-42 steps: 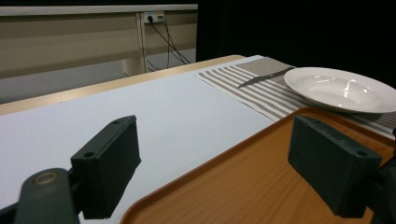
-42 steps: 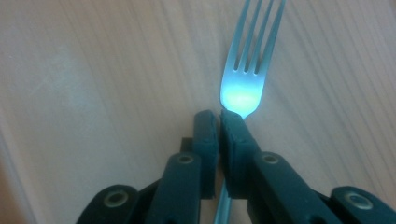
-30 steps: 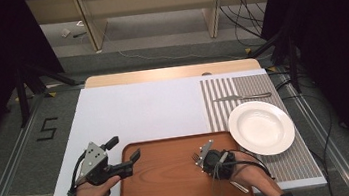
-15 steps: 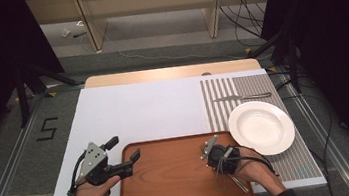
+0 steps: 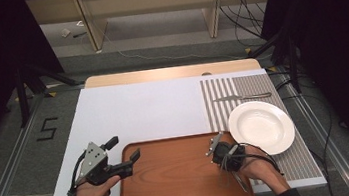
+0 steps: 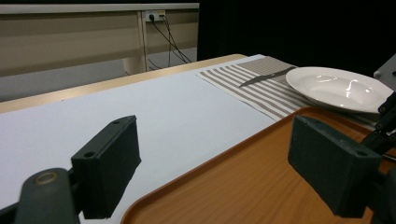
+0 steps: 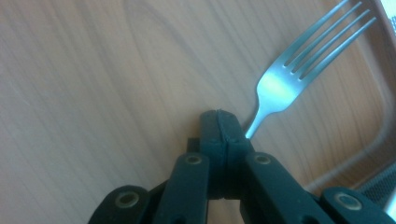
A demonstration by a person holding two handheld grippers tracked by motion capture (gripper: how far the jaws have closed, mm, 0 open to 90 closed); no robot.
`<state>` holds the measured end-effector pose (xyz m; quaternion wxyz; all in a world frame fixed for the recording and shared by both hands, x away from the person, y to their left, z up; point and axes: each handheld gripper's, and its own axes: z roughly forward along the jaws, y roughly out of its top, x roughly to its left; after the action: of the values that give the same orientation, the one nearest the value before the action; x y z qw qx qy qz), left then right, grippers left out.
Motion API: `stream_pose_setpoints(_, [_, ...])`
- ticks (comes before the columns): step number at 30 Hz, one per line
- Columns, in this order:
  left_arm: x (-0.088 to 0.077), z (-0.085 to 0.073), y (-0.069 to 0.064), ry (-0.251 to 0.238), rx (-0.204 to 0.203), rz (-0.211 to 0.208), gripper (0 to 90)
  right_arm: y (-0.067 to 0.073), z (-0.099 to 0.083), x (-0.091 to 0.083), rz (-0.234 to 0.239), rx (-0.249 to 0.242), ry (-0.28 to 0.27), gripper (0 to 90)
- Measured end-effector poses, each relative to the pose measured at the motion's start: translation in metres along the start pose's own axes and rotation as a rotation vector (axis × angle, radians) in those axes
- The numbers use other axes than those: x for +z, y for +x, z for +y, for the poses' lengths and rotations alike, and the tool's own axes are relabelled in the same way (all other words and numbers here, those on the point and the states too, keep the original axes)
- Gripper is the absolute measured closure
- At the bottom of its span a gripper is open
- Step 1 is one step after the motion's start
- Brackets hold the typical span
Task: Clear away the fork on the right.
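Note:
A steel fork (image 7: 285, 79) lies over the brown wooden tray (image 7: 93, 93), its tines pointing away. My right gripper (image 7: 223, 123) is shut on the fork's neck, and the handle is hidden under the jaws. In the high view the right gripper (image 5: 217, 148) sits at the tray's (image 5: 173, 184) right side, beside the white plate (image 5: 260, 126). My left gripper (image 5: 122, 149) stands open at the tray's left rim with nothing between its fingers. Past the open left gripper (image 6: 219, 163), its own view looks across the tray (image 6: 243, 186) to the plate (image 6: 338, 87).
A table knife (image 5: 242, 97) lies on the striped placemat (image 5: 220, 115) behind the plate, and the knife (image 6: 266, 77) also shows in the left gripper view. A white sheet (image 5: 139, 112) covers the table's left and middle. Cables trail from both grippers.
My right hand has shifted slightly to the right over the tray with the gripper shut. The left gripper has not moved.

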<state>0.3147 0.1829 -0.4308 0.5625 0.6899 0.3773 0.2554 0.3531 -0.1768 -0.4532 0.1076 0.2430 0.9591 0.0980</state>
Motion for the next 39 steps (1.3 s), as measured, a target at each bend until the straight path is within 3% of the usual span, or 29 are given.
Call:
stream_pose_setpoints(29, [-0.001,0.001,0.001,-0.001,-0.004,0.005,16.4,-0.016,-0.022,-0.004,-0.015,0.059,0.027,89.7])
stream_pose_setpoints(36, [0.0,0.001,0.001,-0.002,-0.004,0.002,16.3,-0.014,-0.02,-0.013,0.002,0.075,-0.08,82.9])
stream_pose_setpoints(37, [0.0,0.001,0.001,-0.003,-0.003,0.002,16.3,-0.014,-0.019,-0.018,0.017,0.084,-0.16,78.0])
stream_pose_setpoints(39, [-0.001,0.001,0.001,-0.004,-0.004,0.002,16.3,-0.013,-0.018,-0.02,0.024,0.086,-0.191,77.0])
